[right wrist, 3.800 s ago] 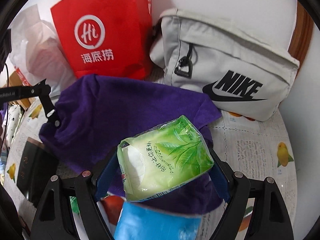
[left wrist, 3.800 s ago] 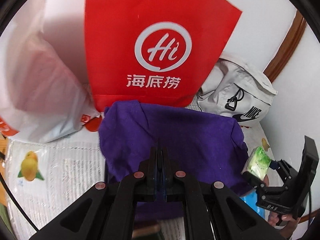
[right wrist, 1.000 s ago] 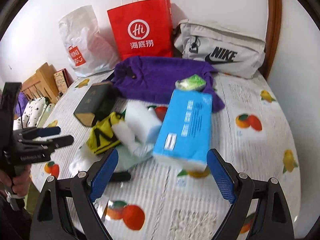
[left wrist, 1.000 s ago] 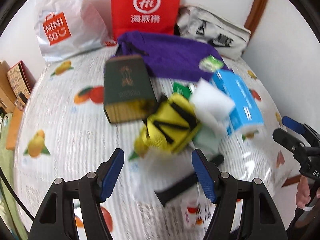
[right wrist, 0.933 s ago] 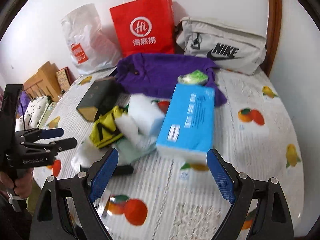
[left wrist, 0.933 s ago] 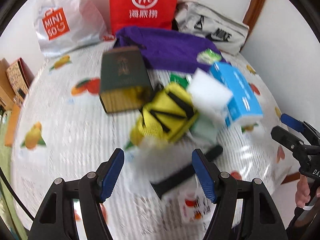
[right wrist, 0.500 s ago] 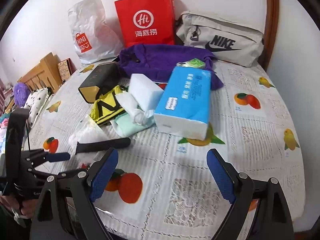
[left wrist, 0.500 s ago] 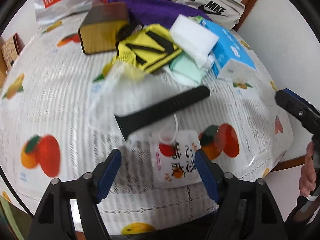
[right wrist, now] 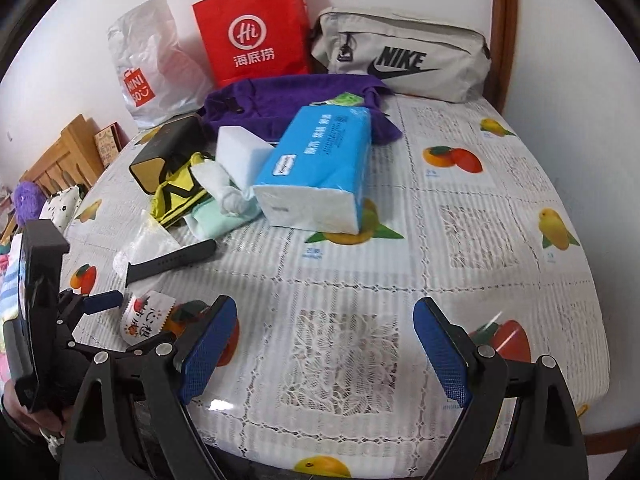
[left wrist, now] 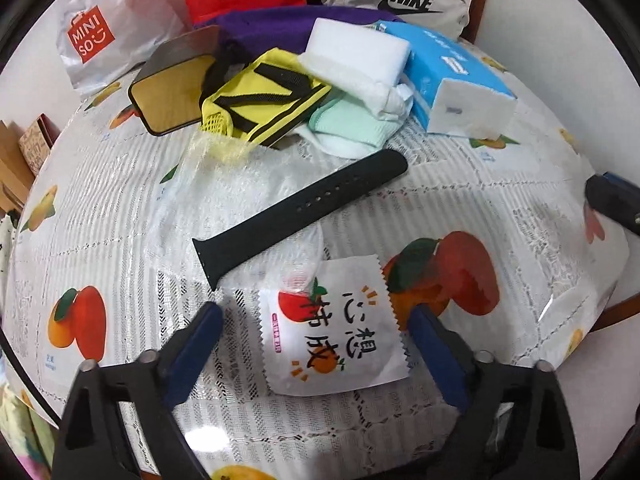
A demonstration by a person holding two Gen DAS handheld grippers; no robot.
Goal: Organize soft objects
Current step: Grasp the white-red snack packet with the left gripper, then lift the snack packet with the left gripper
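I see a round table under a glossy plastic-covered lace tablecloth [right wrist: 460,240] printed with oranges and pears. Against the wall stand a stiff red paper bag [right wrist: 252,28], a crinkled white plastic shopping bag [right wrist: 156,68] and a grey fabric waist bag [right wrist: 404,56]. In front of them lies a rumpled purple fleece garment [right wrist: 280,100], and a small green tissue packet [right wrist: 344,99] rests on it.

Nearer sits the pile: a blue soft-pack of tissues [right wrist: 316,164], a white foam block [right wrist: 240,148], a dark hard box with a gold end [left wrist: 172,80], a yellow mesh pouch with black straps [left wrist: 264,100], a mint-green cloth [left wrist: 352,124] and a twisted white cloth [left wrist: 384,92] on it. A black rubber watch strap [left wrist: 300,204] lies across clear bubble wrap [left wrist: 224,188].

My left gripper [left wrist: 316,332] has just been opening; its blue pads stand wide, either side of a flat white sachet with serrated edges and fruit print [left wrist: 336,328] near the table's edge, not pressing it. My right gripper [right wrist: 324,340] hangs wide open over bare tablecloth, holding nothing.
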